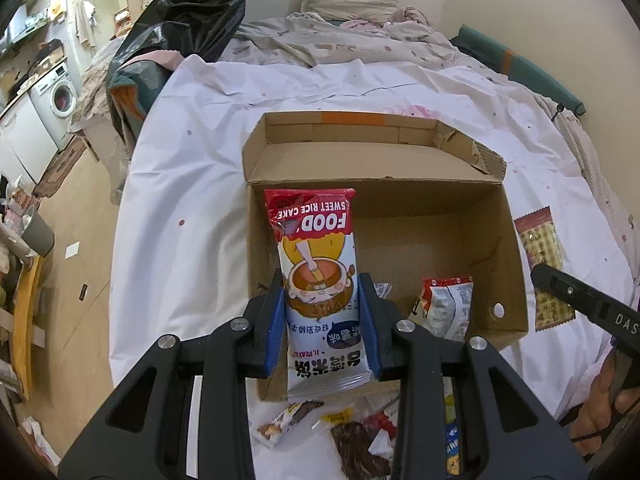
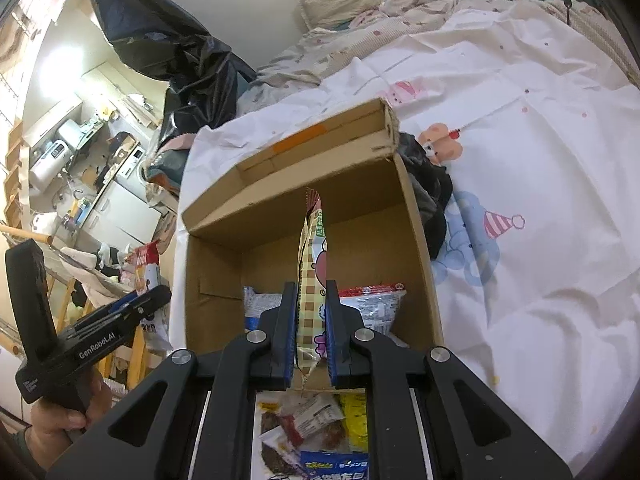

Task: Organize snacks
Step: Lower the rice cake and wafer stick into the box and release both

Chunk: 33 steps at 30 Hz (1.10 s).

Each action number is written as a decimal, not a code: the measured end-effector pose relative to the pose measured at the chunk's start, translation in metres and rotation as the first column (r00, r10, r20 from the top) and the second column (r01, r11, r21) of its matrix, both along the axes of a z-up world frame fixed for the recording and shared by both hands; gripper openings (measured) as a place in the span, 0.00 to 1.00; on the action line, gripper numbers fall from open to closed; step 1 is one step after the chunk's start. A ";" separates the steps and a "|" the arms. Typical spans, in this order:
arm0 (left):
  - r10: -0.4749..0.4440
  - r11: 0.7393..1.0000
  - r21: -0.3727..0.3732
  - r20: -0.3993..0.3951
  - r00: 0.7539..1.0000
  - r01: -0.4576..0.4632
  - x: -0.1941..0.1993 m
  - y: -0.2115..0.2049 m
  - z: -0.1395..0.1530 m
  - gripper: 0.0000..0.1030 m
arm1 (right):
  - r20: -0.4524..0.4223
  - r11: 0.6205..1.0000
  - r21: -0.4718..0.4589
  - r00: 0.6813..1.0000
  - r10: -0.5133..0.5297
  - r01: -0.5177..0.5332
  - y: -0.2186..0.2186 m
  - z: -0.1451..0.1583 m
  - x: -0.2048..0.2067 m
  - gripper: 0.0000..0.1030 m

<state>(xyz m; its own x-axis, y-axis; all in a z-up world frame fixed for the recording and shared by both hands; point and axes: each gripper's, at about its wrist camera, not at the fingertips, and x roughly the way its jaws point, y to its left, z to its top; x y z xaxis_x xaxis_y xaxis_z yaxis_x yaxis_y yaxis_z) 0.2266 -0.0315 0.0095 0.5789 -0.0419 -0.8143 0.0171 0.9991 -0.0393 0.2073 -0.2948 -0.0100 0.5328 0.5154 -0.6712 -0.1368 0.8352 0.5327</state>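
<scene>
The left claw holds the rice cake packet clamped across its width, long axis running straight ahead of the claw, its far end over the left part of the cardboard box just below and ahead. To its right, the right claw is pinched tight on a checked snack packet held edge-on, likewise pointing forward above the box's opening on the bed. Both loads look about equally near to going in.
</scene>
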 end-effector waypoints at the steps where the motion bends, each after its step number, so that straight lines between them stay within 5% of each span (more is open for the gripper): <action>1: -0.005 1.000 0.004 0.002 1.000 0.005 0.003 -0.002 -0.005 0.28 | -0.006 1.000 -0.001 1.000 -0.002 0.002 0.000 -0.002 0.001 0.12; 11: -0.040 0.999 0.031 0.035 0.999 0.039 0.013 -0.004 -0.028 0.28 | -0.063 0.999 -0.038 0.998 0.007 -0.010 0.007 -0.024 0.012 0.12; 33: -0.003 0.999 -0.037 -0.013 1.000 0.003 0.018 0.007 -0.035 0.29 | -0.134 0.997 -0.078 0.991 0.011 -0.022 0.022 -0.040 0.020 0.13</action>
<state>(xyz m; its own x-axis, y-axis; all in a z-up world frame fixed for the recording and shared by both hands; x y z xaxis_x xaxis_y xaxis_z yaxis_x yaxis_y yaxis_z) 0.2441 -0.0247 -0.0251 0.5681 -0.0742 -0.8196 0.0195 0.9969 -0.0768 0.2275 -0.2725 -0.0496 0.4280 0.4657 -0.7746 -0.0831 0.8737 0.4794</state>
